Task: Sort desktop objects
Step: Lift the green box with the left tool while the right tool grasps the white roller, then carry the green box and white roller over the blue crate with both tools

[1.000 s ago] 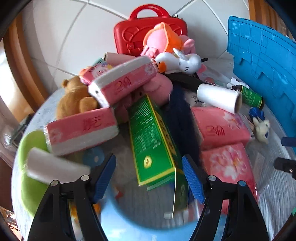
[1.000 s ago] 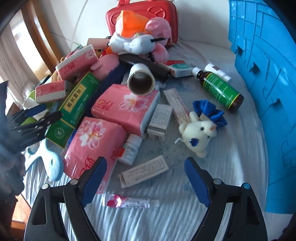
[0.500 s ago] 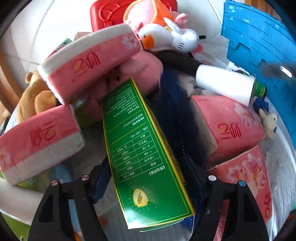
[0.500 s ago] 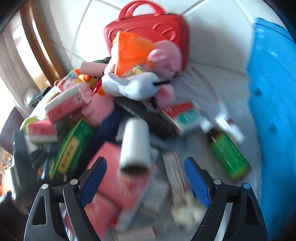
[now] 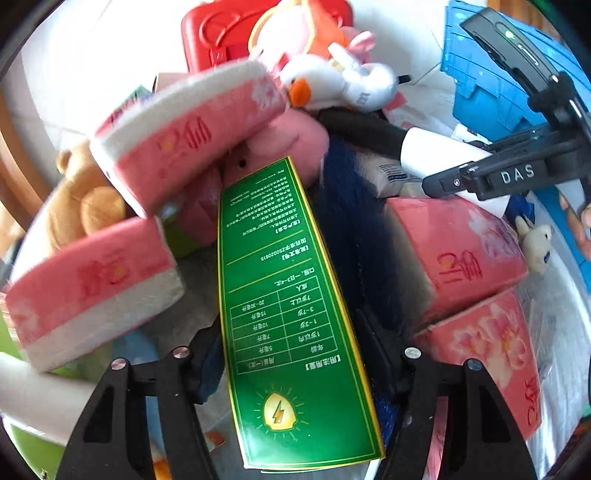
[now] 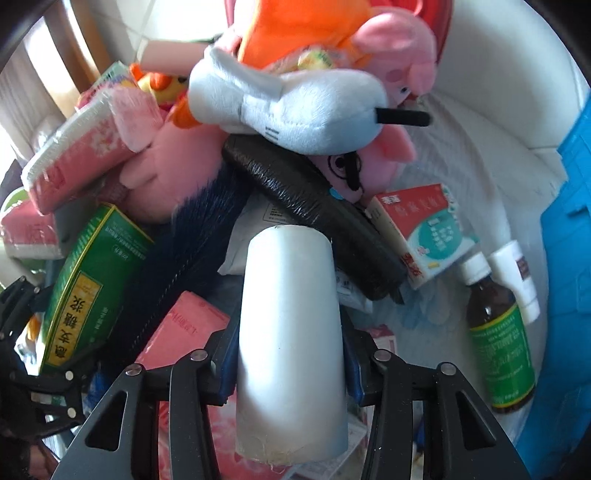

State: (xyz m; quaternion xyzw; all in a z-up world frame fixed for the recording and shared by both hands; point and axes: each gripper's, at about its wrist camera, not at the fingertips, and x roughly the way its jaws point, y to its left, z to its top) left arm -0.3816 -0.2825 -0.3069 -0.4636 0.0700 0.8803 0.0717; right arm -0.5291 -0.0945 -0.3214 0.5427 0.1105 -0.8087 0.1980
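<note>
A long green medicine box (image 5: 295, 314) lies tilted on the pile, its near end between the fingers of my left gripper (image 5: 291, 343). The jaws are closing and both blue pads touch the box's long sides. A white cylindrical roll (image 6: 291, 332) points away from me between the fingers of my right gripper (image 6: 290, 339). Those jaws are closing too, with the pads against the roll's sides. In the left wrist view the right gripper (image 5: 498, 177) reaches in from the right over the roll (image 5: 424, 147). The green box (image 6: 85, 280) also shows in the right wrist view.
Pink tissue packs (image 5: 184, 133), a white duck plush (image 6: 295, 110), a pink pig plush (image 6: 399, 55), a teddy bear (image 5: 85, 206) and a red case (image 5: 229, 26) crowd the pile. A black wrapped roll (image 6: 314, 206), a red-and-white box (image 6: 424, 229) and a brown bottle (image 6: 498, 332) lie right; a blue crate (image 6: 569, 258) stands beyond them.
My right gripper has travelled over the pile to the white roll and narrowed its jaws around it. My left gripper has closed in on the green box. The right gripper now shows in the left view.
</note>
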